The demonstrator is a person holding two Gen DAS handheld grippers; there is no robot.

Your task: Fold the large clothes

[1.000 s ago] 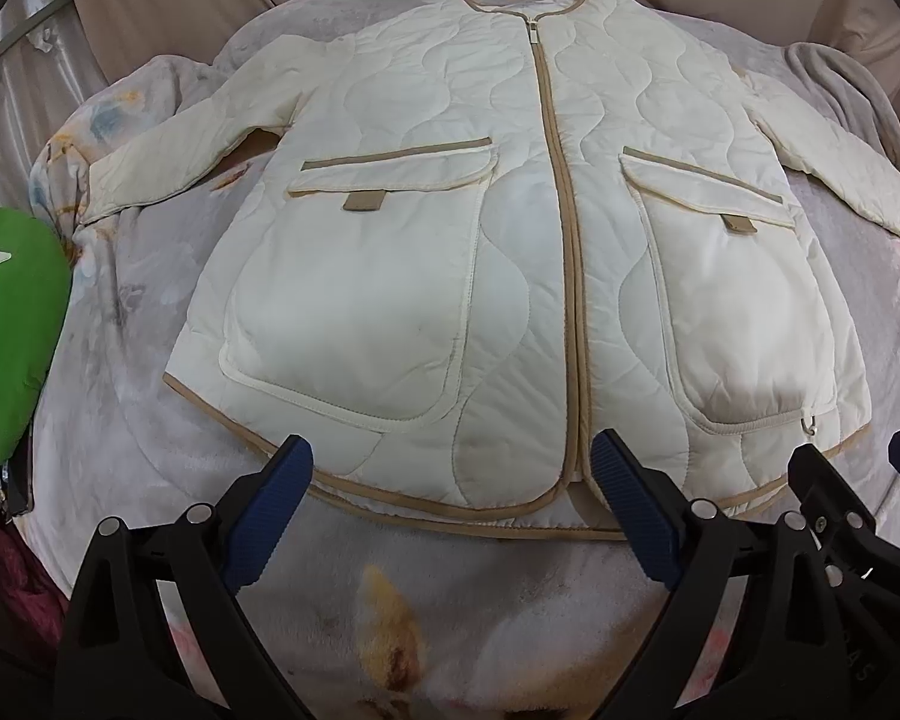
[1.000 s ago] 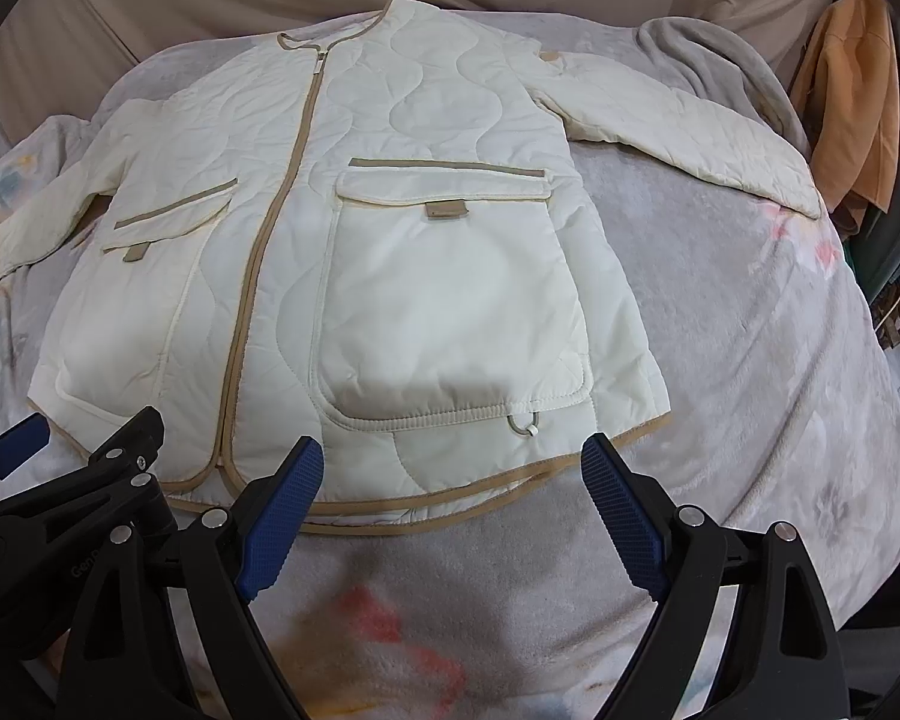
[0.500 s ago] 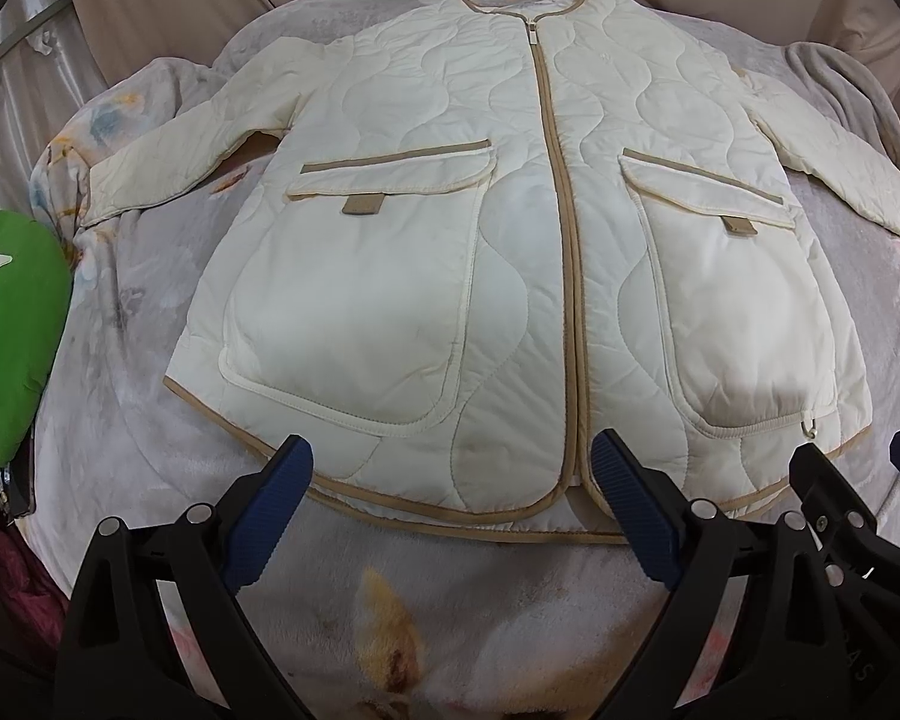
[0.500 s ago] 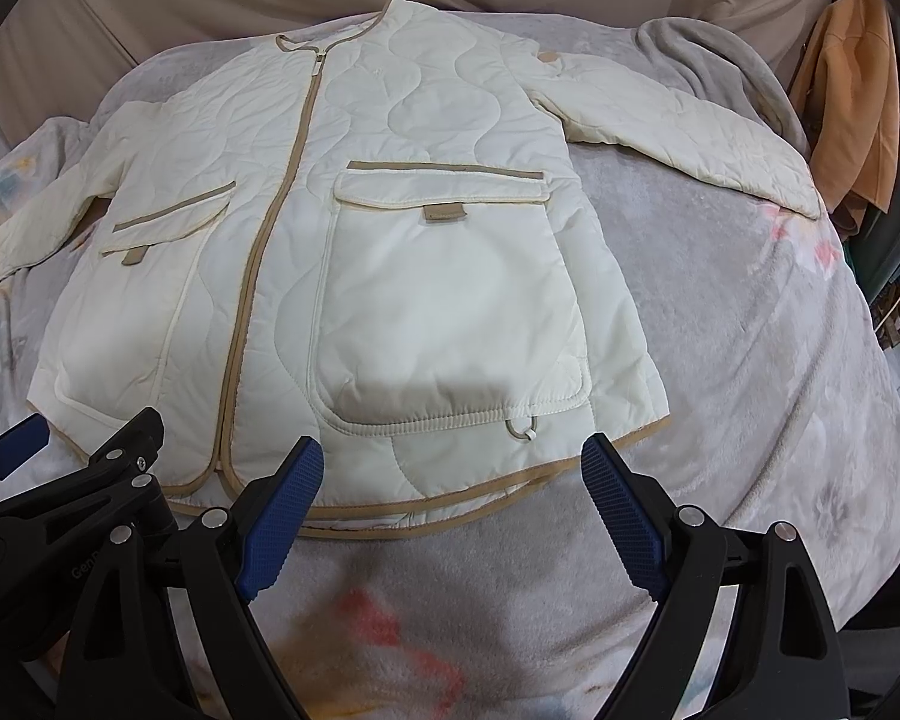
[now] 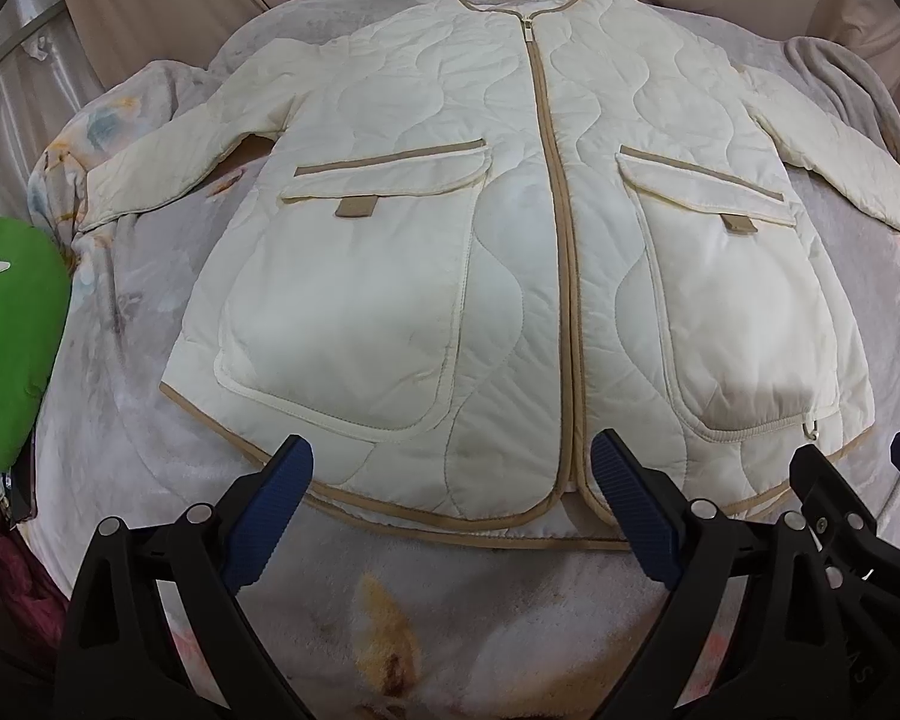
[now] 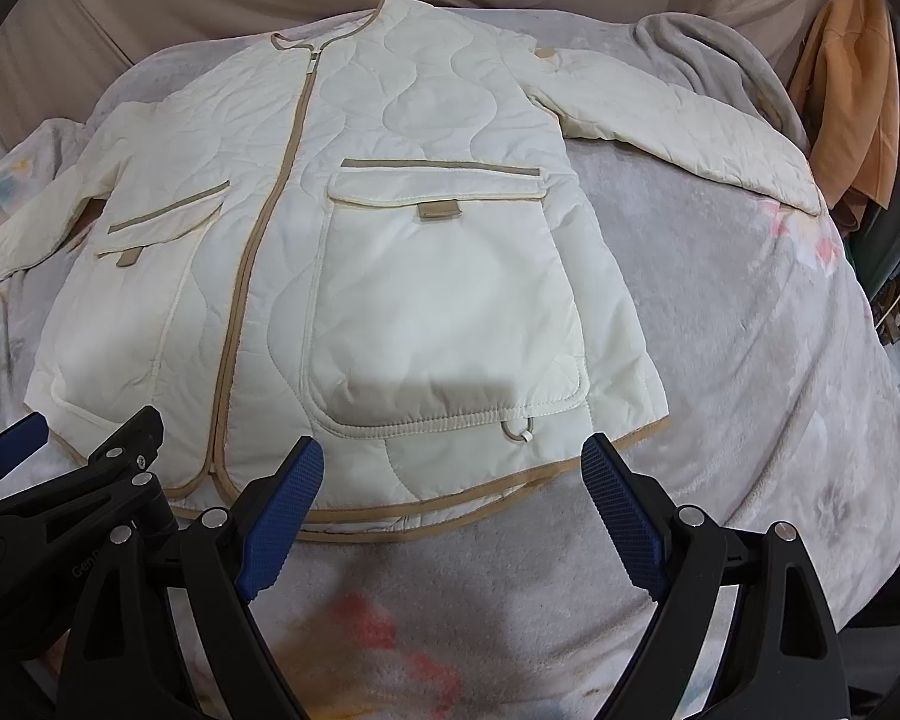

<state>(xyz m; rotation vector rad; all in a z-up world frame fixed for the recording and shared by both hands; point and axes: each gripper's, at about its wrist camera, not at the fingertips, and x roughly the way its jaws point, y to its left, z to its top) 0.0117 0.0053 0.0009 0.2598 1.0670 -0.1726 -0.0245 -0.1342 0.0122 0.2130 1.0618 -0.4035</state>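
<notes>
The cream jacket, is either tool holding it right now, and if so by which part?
Nothing is held. The left tool and right tool are both open, short of the hem of the jacket, which lies flat on the blanket.

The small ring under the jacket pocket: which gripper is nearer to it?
Right. The ring hangs just beyond the right gripper, between its open fingers; the left gripper sits further left, at the zipper hem.

Home bedroom: bed under floral fleece blanket (image 6: 750, 360), orange garment (image 6: 852, 102) hanging beside.
</notes>
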